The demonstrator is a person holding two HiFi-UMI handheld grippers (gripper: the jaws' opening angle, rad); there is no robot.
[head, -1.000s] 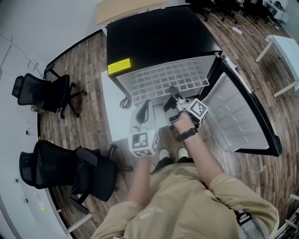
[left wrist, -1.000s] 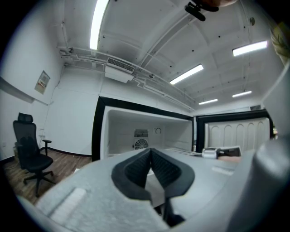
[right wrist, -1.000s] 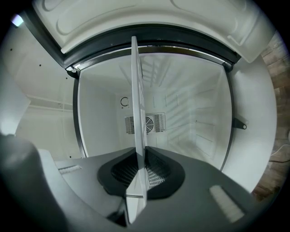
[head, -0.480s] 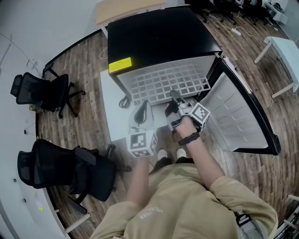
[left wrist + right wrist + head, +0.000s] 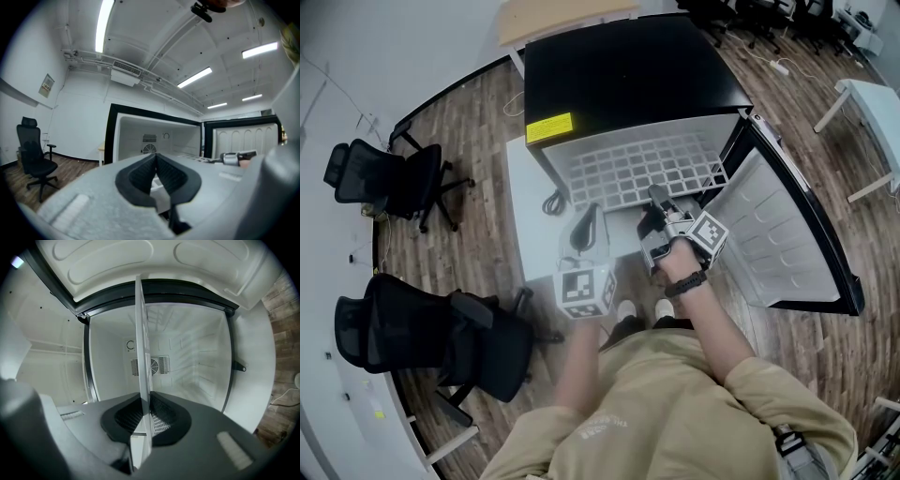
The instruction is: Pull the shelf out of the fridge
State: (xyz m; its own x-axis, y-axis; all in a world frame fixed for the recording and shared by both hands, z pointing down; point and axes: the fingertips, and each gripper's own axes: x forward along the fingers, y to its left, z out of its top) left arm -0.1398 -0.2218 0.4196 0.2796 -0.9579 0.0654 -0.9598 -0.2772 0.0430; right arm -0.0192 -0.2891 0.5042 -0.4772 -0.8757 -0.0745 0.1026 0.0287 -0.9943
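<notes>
The left gripper (image 5: pixel 589 217), nearest the person, hangs with its 2 jaws pressed together on nothing. Just ahead, the right gripper (image 5: pixel 655 196) clamps the front edge of the white grid shelf (image 5: pixel 628 169), which juts partway out of the black fridge (image 5: pixel 628 75), whose door (image 5: pixel 787 234) stands open.

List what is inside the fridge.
Inside the fridge: white walls, a fan vent on the back wall, and the grid shelf, clamped in the right gripper. The shelf's edge hides a strip of the back wall.
</notes>
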